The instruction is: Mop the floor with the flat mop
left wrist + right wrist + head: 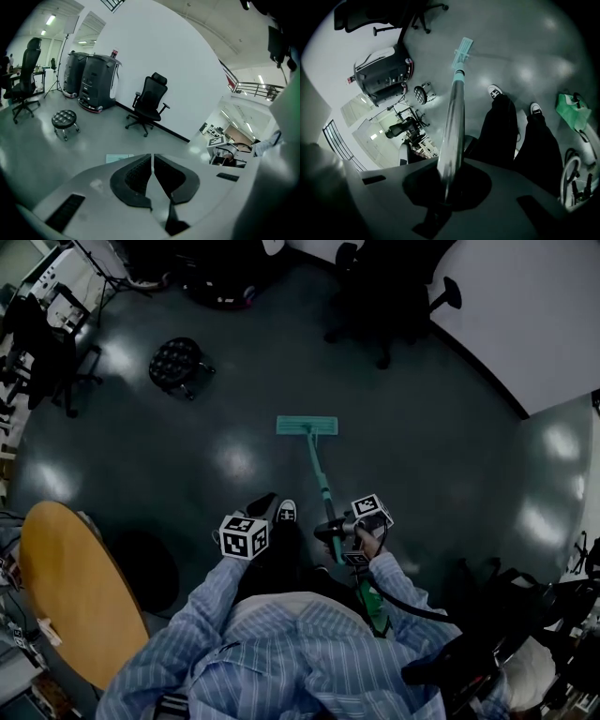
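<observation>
Your right gripper [343, 529] is clamped on the flat mop [317, 465], and your left gripper [253, 517] is pressed shut on nothing.

In the right gripper view the pole [452, 122] runs straight up out of the right gripper's [447, 187] jaws, which are pinched tight on it. The teal pad [461, 49] sits at the far end, flat on the grey floor [422, 446]. From your head view the pad [307, 426] lies out ahead of your shoe [287, 512], with the pole slanting back to your right side. The left gripper [153, 161] has its two dark pads [133, 176] closed, with just a thin slit between them, and it's held off to the left, apart from the pole. The tufted stool [174, 362] is well off to the pad's left, an office chair [149, 101] stands by the white wall, and the round wooden table [70, 587] is at your left elbow.
</observation>
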`<state>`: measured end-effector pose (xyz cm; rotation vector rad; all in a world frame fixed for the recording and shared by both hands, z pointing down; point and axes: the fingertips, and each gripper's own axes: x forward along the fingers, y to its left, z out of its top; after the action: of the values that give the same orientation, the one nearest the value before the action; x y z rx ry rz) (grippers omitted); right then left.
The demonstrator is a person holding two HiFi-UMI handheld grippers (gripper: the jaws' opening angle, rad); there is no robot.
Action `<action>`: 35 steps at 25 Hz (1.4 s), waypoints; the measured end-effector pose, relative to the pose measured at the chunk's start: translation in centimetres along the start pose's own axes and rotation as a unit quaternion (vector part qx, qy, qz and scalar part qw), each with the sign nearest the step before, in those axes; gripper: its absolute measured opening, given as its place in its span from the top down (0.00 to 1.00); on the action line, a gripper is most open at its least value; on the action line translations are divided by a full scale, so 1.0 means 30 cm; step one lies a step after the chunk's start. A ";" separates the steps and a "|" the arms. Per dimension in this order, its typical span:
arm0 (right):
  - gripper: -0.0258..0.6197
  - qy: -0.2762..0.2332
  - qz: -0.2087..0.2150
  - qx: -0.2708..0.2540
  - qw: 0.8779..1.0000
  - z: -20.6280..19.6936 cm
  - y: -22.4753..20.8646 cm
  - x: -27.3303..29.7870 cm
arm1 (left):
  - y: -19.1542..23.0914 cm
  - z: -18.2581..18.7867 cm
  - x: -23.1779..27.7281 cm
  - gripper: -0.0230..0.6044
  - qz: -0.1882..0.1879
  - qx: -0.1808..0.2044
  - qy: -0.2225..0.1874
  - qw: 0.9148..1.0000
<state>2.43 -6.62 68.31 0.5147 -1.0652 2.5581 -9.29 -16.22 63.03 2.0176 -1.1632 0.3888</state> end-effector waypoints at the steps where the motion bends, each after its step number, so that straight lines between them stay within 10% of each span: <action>1: 0.93 0.000 -0.002 -0.001 1.000 0.029 0.032 0.008 | 0.025 0.015 0.003 0.93 0.000 -0.002 0.002 1.000; 13: 0.93 -0.012 -0.034 -0.025 0.999 0.412 0.381 0.115 | 0.313 0.171 0.078 0.93 0.005 -0.031 0.010 0.999; 35: 0.93 -0.074 -0.040 -0.047 0.995 0.996 0.832 0.193 | 0.381 0.148 0.180 0.93 -0.016 -0.043 0.035 0.998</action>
<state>-7.19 -44.15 75.26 0.7173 -1.1837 2.4183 -16.42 -26.15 68.56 1.9295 -1.0858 0.3843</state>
